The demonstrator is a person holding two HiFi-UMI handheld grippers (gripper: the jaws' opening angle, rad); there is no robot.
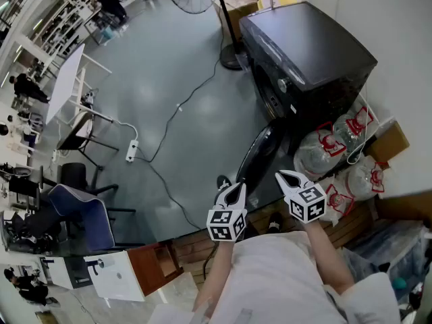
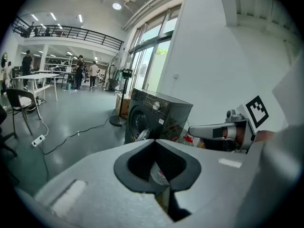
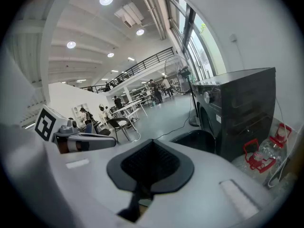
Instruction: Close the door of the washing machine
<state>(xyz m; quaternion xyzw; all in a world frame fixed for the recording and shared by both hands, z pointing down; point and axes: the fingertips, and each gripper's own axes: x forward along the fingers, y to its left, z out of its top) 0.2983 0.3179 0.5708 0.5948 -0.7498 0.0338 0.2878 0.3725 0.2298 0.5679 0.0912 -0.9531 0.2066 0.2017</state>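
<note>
the dark grey front-loading washing machine [image 1: 307, 52] stands on the grey floor [image 1: 175, 66] at the floor's right edge, backed against the white wall [image 1: 405, 59]. its lower front is cut off in the head view by its own round dark door [image 1: 260, 155] and by clear bags of plastic bottles with red handles [image 1: 337, 147] piled beside it. the drum opening shows only in the left gripper view, and the hinge is hard to make out in any view.

the door is swung open. it stands on edge, out from the machine's front, with its free rim towards the person. in the head view its long axis slants from the machine's lower front corner down towards the two tools. it looks roughly square to the front panel, though the wide lens makes that hard to judge.

the left tool [image 1: 236, 189] and the right tool [image 1: 289, 177] are level with each other just short of the door's free rim, touching nothing. each is clenched with nothing between its jaws.

a black standing fan [image 1: 223, 25] stands beyond the machine, and a white power strip [image 1: 132, 150] lies mid-floor.
</note>
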